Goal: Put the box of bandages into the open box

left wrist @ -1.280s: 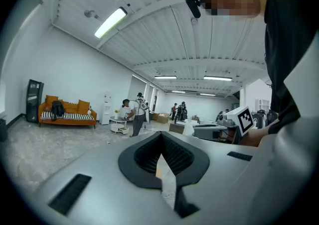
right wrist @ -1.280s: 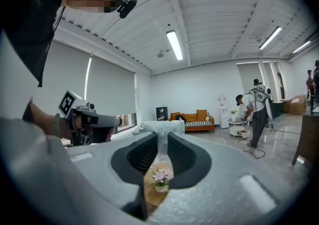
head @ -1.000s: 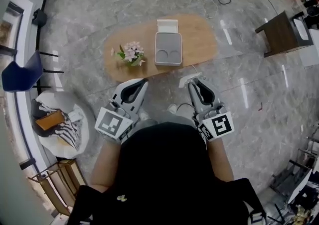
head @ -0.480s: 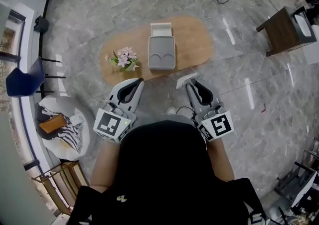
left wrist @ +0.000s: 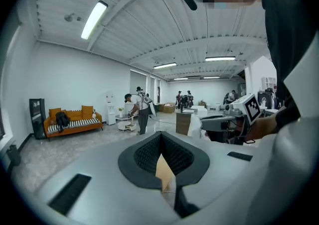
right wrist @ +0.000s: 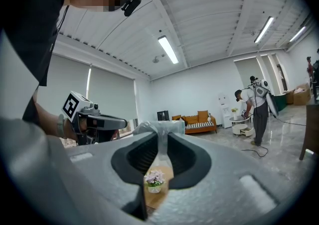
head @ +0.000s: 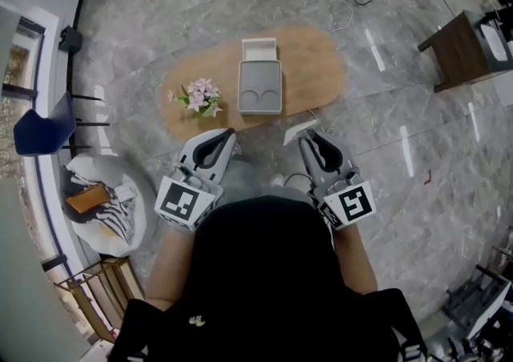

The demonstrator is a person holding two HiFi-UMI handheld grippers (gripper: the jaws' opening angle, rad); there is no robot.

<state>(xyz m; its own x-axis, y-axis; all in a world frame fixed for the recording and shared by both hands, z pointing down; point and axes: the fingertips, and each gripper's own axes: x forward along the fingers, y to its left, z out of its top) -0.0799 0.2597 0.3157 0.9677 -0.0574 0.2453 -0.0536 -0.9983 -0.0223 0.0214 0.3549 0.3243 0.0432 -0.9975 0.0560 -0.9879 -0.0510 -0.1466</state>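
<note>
The right gripper's [right wrist: 160, 137] jaws are pinching the box of bandages [right wrist: 159, 127], a small pale carton with a glossy wrap, by one end, so most of it juts past the tips. The left gripper's [left wrist: 160, 138] jaws are pressed together with nothing between them. The carton is probably light and thin-walled, easy to crush and perhaps slick, so a moderate squeeze across its flat faces suits it better than this end hold. It hangs in the air just short of the bench's [head: 314, 64] near edge. Farther off, mid-bench, lies the open box [head: 243, 88], flowers [head: 197, 98] to its left. Against a second ago, bench and open box sit further left and slightly nearer both grippers; the grip looks unchanged.
</note>
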